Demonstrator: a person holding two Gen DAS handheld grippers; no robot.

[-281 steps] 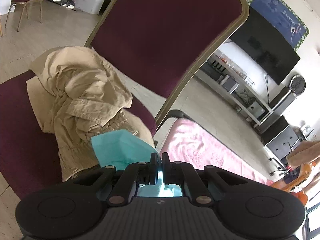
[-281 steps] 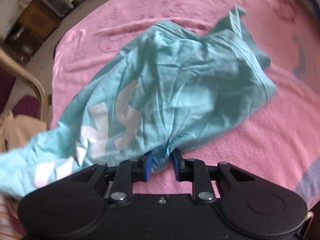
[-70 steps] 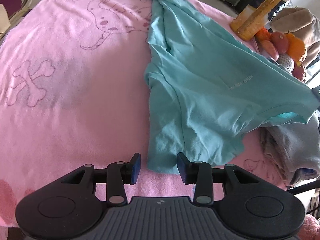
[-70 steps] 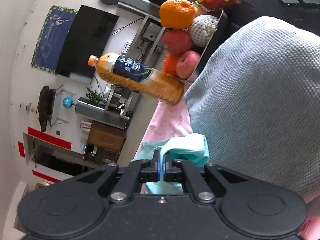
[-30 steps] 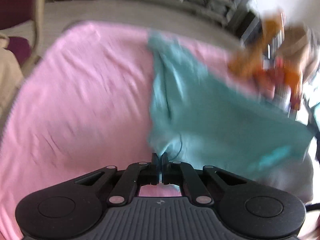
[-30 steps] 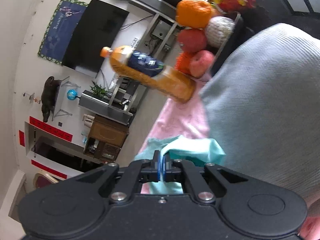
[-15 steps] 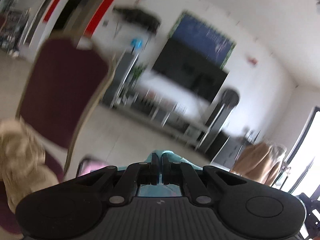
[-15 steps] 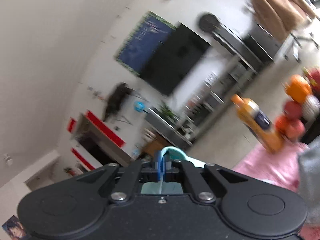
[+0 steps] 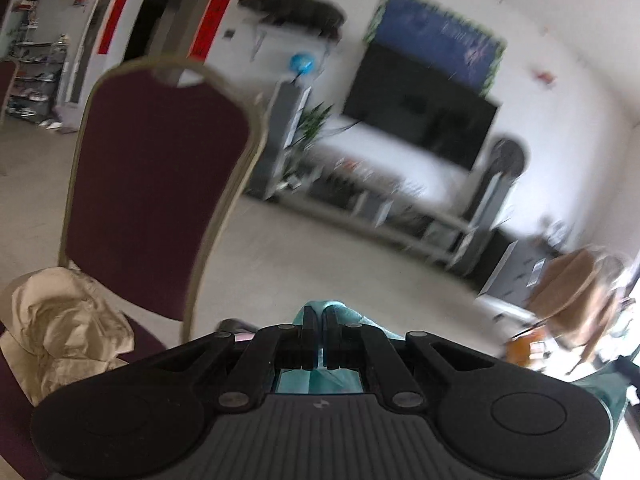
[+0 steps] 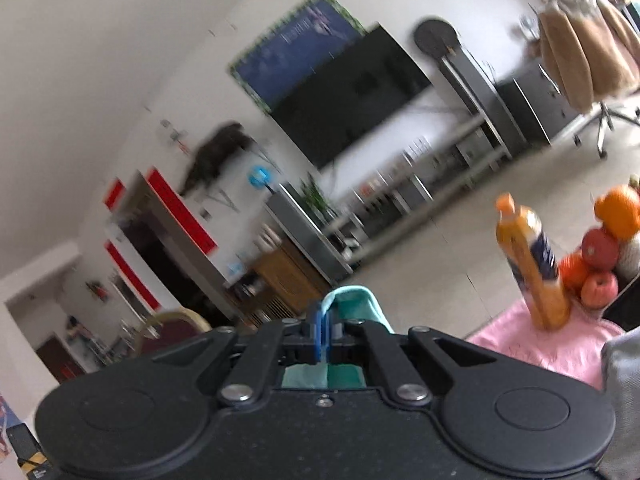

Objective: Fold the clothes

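Note:
My left gripper (image 9: 320, 314) is shut on a fold of the teal T-shirt (image 9: 346, 314), which bulges just past the fingertips and hangs out of sight below. The right gripper (image 10: 323, 314) is likewise shut on another edge of the same teal T-shirt (image 10: 354, 300), a small loop of cloth showing above its blue pads. Both grippers are raised high and look across the room, so the rest of the shirt is hidden under them. A corner of the pink-covered table (image 10: 532, 344) shows low on the right in the right wrist view.
A maroon chair (image 9: 160, 184) with a beige garment (image 9: 60, 332) on its seat stands left. An orange bottle (image 10: 532, 264) and a bowl of fruit (image 10: 608, 248) sit on the pink cloth, a grey garment (image 10: 620, 364) beside them. A TV (image 9: 420, 112) and low shelving line the far wall.
Both grippers have lifted up from the pink table with the teal shirt still clamped; the views swung from the tabletop to the room's far wall, and the right one rolled upright.

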